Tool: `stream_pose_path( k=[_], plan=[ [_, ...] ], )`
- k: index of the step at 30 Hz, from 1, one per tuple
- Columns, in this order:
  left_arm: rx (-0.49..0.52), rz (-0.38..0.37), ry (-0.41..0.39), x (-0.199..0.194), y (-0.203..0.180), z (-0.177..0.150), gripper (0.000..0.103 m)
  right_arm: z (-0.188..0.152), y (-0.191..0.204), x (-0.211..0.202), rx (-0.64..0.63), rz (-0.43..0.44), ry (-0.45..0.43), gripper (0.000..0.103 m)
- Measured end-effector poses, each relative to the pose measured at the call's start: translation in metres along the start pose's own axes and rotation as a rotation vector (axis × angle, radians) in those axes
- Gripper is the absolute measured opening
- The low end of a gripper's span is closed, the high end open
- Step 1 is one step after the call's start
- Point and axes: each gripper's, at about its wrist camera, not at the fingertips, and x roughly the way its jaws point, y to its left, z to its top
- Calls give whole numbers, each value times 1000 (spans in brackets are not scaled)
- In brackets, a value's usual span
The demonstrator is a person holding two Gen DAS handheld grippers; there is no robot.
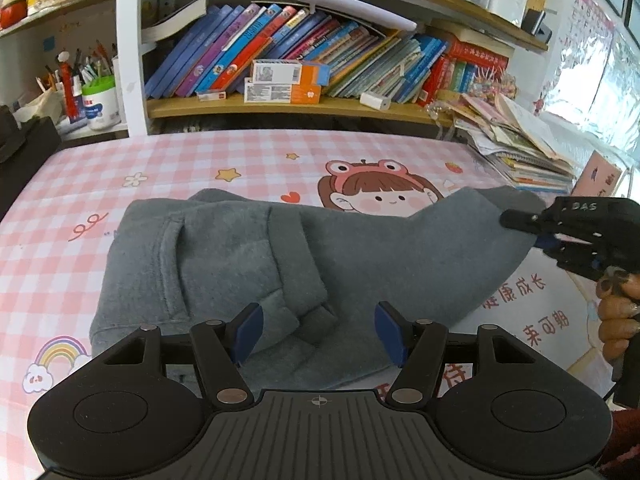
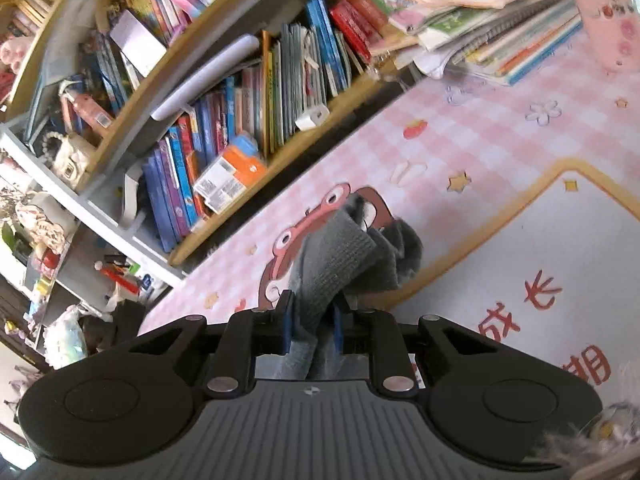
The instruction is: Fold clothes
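A grey fleece garment [image 1: 248,264] lies partly folded on the pink checked table mat [image 1: 80,184]. My left gripper [image 1: 318,334] is open just above the garment's near edge, holding nothing. My right gripper [image 1: 520,226] is at the right, shut on the garment's lifted right corner. In the right wrist view the right gripper [image 2: 312,320] clamps a ribbed grey cuff [image 2: 340,248] of the garment, raised above the mat [image 2: 500,132].
A bookshelf [image 1: 280,106] full of books runs along the back of the table. A messy pile of books and papers [image 1: 520,140] sits at the back right. A pen holder [image 1: 98,100] stands at the back left.
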Motion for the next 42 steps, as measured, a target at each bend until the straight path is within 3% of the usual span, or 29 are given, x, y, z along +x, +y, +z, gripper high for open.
stream_pose_path(
  k=[4,10,14,17,19,23,31,42],
  plan=[
    [10,4,9,2,-6,0,62,0,-22,12,119,-48,81,18],
    [17,9,12,4,-12,1,62,-3,-36,25,206,-44,136,35],
    [22,12,14,6,-15,1,63,-2,-42,34,244,-47,152,34],
    [26,15,16,7,-18,2,63,0,-43,36,242,-57,156,21],
    [10,21,12,8,-17,2,63,1,-45,36,234,-68,160,18],
    [-15,25,2,9,-16,4,67,7,-53,23,242,-91,119,18],
    [1,-9,0,15,-21,4,69,24,-64,-14,236,-206,-45,18],
    [-25,2,-43,4,2,4,73,26,17,-28,-64,-35,-126,18]
  ],
)
